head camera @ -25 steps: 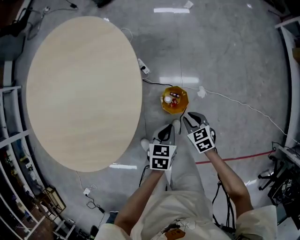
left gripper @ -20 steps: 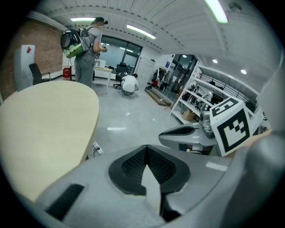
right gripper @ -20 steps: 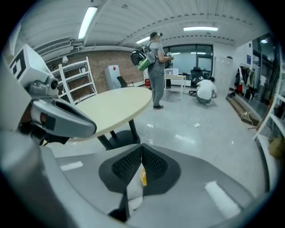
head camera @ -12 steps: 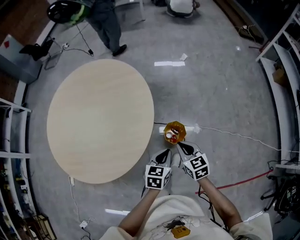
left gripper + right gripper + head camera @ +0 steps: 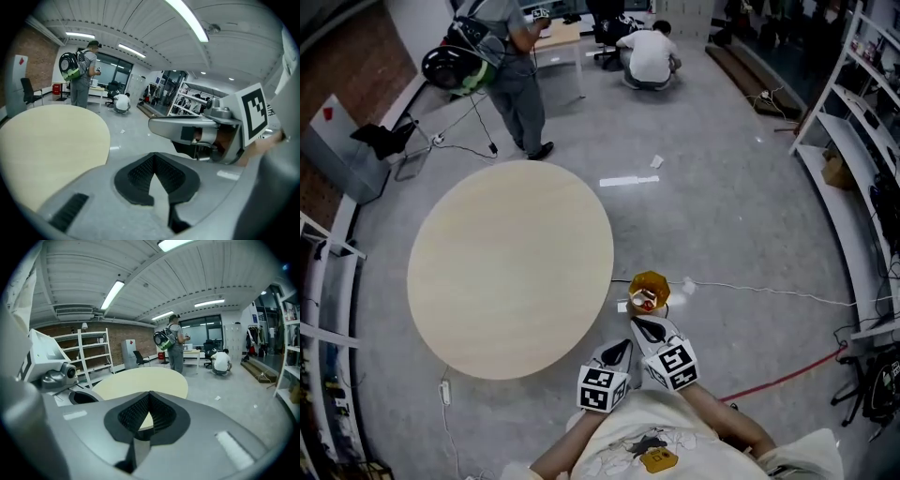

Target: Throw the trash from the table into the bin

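Observation:
The yellow bin [image 5: 649, 289] stands on the grey floor just right of the round beige table [image 5: 511, 267], with white and red trash inside it. The tabletop is bare. My left gripper [image 5: 623, 345] and right gripper [image 5: 642, 325] are held side by side close to my body, short of the bin and pointing toward it. Both are shut with nothing between the jaws. In the left gripper view the shut left gripper [image 5: 153, 157] points past the table [image 5: 47, 140], and the right gripper [image 5: 153, 125] crosses in front. The right gripper [image 5: 149, 394] faces the table [image 5: 140, 383].
A person with a backpack [image 5: 511, 56] stands beyond the table; another crouches [image 5: 649, 52] further back. Shelving [image 5: 862, 141] lines the right wall. A white cable [image 5: 750, 291] and a red cable [image 5: 778, 380] run across the floor. Paper scraps [image 5: 628, 180] lie past the table.
Both grippers have risen and drawn back toward my body, away from the bin. The head view has lifted, so the bin looks smaller and the room's far end shows.

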Demonstrator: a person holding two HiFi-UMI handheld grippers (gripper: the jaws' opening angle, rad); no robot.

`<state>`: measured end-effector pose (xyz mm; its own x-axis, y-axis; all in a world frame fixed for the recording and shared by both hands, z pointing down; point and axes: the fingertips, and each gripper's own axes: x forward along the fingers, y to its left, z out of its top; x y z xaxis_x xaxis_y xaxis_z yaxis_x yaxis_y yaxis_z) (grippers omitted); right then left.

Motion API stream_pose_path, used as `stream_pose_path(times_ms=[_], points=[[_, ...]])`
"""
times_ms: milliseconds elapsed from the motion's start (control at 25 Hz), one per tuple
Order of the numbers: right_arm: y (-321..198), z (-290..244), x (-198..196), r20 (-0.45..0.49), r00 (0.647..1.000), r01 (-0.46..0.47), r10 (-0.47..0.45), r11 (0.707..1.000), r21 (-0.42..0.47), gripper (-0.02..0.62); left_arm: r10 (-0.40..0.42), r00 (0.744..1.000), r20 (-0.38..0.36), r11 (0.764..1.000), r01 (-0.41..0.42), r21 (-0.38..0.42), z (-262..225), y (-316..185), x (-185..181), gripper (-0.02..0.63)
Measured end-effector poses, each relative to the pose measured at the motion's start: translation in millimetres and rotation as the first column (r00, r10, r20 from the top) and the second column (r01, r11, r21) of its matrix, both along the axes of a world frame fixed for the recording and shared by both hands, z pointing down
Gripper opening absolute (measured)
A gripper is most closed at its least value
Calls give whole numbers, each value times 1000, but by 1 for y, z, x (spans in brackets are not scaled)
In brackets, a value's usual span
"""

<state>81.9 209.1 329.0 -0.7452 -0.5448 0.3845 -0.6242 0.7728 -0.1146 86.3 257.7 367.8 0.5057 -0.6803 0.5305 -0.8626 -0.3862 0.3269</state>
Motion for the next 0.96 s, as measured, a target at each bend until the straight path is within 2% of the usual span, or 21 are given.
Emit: stream_pose_path(times_ms=[120, 400, 680, 960], points=[[18, -5, -9, 5, 1000, -5, 5, 1000, 18, 5, 16, 1000, 9, 1000, -16, 21, -3, 17, -8, 3], [38, -2, -44, 16, 1000, 0, 0, 1000, 18, 5, -15, 1000, 7, 996, 14, 87, -15, 18, -51, 3], [46, -4, -68, -9, 1000, 7, -7, 1000, 25, 5, -44, 999, -25, 995, 46, 87, -15, 25, -82, 3], [49, 8, -82, -31, 999, 21, -21, 1000, 1, 5, -133, 989, -70, 988, 137, 65, -5, 32, -122, 3]])
